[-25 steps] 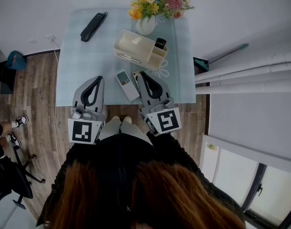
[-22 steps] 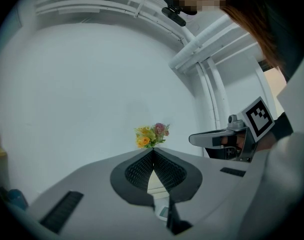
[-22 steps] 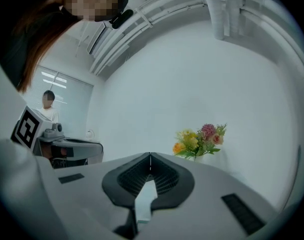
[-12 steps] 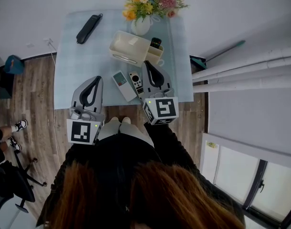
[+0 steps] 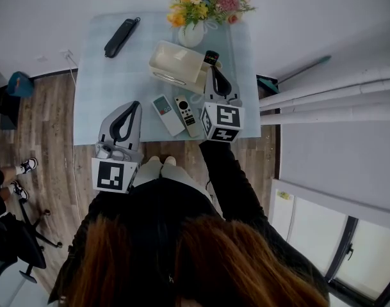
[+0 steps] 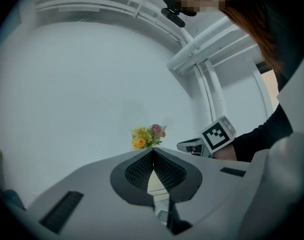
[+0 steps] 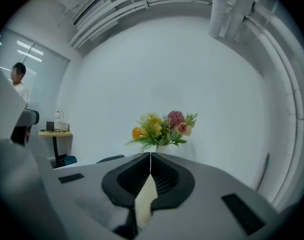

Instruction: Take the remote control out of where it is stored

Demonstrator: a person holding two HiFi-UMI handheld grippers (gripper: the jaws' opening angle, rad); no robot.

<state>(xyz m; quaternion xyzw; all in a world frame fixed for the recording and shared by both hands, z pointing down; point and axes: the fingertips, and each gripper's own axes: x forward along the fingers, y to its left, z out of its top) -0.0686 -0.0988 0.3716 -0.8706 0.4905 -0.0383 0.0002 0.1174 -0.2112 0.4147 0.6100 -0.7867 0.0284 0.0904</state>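
Observation:
A cream storage box (image 5: 177, 65) stands on the pale blue table (image 5: 111, 75), with a black remote (image 5: 211, 57) upright in its right end compartment. Two white remotes lie flat in front of the box: a plain one (image 5: 166, 114) and one with a dark top (image 5: 186, 115). My right gripper (image 5: 215, 70) is shut and empty, its tips just right of the box, close to the black remote. In the right gripper view the right gripper (image 7: 151, 155) points level at the flowers (image 7: 164, 126). My left gripper (image 5: 131, 106) rests shut near the table's front edge; its own view shows the left gripper (image 6: 152, 151) with nothing held.
A white vase (image 5: 191, 34) of flowers (image 5: 206, 4) stands behind the box. A long black object (image 5: 121, 36) lies at the table's far left. White pipes (image 5: 323, 101) run along the right. A person (image 7: 18, 83) is by a desk (image 7: 54, 132) in the background.
My right gripper moved away from the front edge, up and right to the box's right end, uncovering the dark-topped white remote. The left gripper stayed put.

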